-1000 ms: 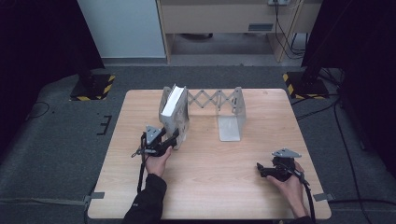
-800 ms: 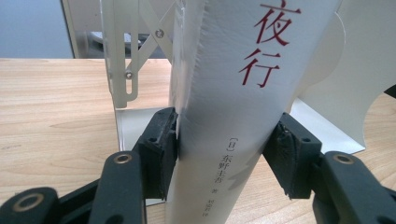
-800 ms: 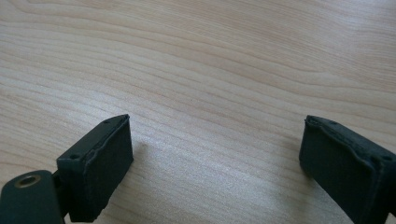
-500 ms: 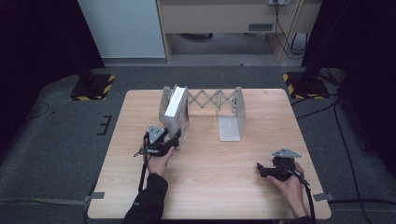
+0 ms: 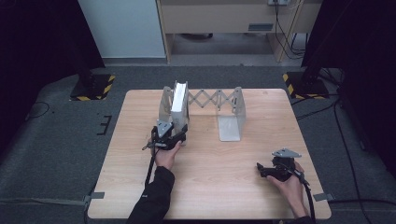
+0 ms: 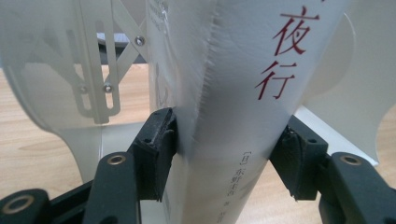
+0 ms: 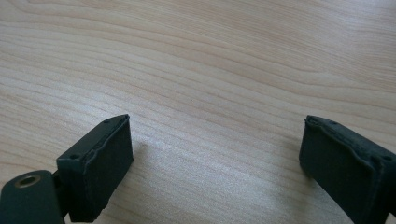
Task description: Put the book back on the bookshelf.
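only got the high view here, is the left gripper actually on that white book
Observer: The left gripper view has the book between the jaws of the left gripper, which have just been opening; whether the pads press it is unclear.
Operator: any marking on it
Observer: Red characters run down its spine.
Operator: right gripper holding anything
Observer: No, the right gripper stands open over bare table.

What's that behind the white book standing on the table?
Behind the white book stands a pale metal expanding bookend rack: its end plate and crossed slats show. The book covers where they join, and the rack's base beneath it.
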A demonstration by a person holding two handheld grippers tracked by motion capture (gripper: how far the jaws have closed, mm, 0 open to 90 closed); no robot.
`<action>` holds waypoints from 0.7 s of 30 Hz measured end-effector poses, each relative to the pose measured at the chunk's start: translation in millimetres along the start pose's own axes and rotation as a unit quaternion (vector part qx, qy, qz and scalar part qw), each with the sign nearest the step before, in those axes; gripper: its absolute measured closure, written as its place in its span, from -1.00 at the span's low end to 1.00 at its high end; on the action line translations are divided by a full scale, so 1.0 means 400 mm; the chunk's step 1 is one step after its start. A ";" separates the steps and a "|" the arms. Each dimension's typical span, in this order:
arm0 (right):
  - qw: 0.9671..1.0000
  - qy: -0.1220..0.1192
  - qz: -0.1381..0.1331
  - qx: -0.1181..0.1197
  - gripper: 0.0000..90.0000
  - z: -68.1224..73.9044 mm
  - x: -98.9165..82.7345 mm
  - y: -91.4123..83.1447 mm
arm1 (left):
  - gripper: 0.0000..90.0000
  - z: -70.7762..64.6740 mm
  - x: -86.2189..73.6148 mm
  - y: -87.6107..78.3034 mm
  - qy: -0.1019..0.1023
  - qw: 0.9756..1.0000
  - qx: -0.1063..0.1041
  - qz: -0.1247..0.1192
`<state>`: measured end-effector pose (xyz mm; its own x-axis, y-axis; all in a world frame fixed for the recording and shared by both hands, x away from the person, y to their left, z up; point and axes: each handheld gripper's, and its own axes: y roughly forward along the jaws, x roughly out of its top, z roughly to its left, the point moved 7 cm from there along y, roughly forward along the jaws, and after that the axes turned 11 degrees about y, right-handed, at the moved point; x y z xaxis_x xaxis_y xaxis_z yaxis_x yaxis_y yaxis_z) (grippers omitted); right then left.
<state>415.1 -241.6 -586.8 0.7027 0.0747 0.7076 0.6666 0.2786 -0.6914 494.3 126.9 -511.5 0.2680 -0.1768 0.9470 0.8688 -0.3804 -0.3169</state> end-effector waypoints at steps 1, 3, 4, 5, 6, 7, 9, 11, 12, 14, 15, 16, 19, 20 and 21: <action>1.000 0.000 0.000 0.000 -0.78 0.000 0.000 0.000 | -0.05 0.001 0.000 0.004 -0.003 1.000 0.002 -0.004; 1.000 0.000 0.000 0.000 -0.78 0.000 0.000 0.000 | -0.05 0.002 0.000 0.006 -0.004 1.000 0.002 -0.006; 1.000 -0.001 0.000 0.001 -0.78 0.000 0.000 0.000 | -0.05 0.003 0.000 0.008 -0.004 1.000 0.003 -0.008; 1.000 -0.001 0.000 0.000 -0.78 0.000 0.000 0.000 | -0.05 0.005 0.000 0.010 -0.005 1.000 0.003 -0.010; 1.000 0.000 0.000 0.000 -0.78 0.000 0.000 0.000 | -0.05 0.006 0.000 0.011 -0.006 1.000 0.004 -0.011; 1.000 0.000 0.000 0.000 -0.78 0.000 0.000 0.000 | -0.05 0.007 0.001 0.014 -0.005 1.000 0.003 -0.009; 1.000 -0.001 0.001 0.001 -0.78 0.000 0.000 0.000 | -0.05 0.008 0.007 0.023 -0.001 1.000 0.003 0.000; 1.000 -0.002 0.000 0.001 -0.78 0.000 0.000 0.000 | -0.05 0.008 0.009 0.027 0.000 1.000 0.002 0.001; 1.000 -0.002 0.001 0.001 -0.78 0.000 0.000 0.000 | -0.06 0.010 0.012 0.033 0.001 1.000 0.002 0.003; 1.000 -0.002 0.001 0.001 -0.78 0.000 0.000 0.000 | -0.07 0.009 0.012 0.035 0.001 1.000 0.003 0.001; 1.000 -0.002 0.001 0.001 -0.78 0.000 0.000 0.000 | -0.07 0.009 0.011 0.037 0.002 1.000 0.003 0.000; 1.000 -0.002 0.001 0.001 -0.78 0.000 0.000 0.000 | -0.07 0.009 0.011 0.037 0.003 1.000 0.002 -0.001; 1.000 -0.002 0.001 0.001 -0.78 0.000 0.000 0.000 | -0.07 0.008 0.011 0.036 0.004 1.000 0.003 0.001; 1.000 -0.002 0.001 0.001 -0.78 0.000 0.000 0.000 | -0.07 0.007 0.011 0.035 0.004 1.000 0.003 0.003; 1.000 -0.002 0.001 0.001 -0.78 0.000 0.000 0.000 | -0.07 0.007 0.012 0.032 0.003 1.000 0.002 0.006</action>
<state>415.0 -241.6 -586.8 0.7026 0.0782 0.7073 0.6653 0.2803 -0.6919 507.8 123.7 -511.0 0.2755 -0.1857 0.9432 0.8671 -0.3755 -0.3272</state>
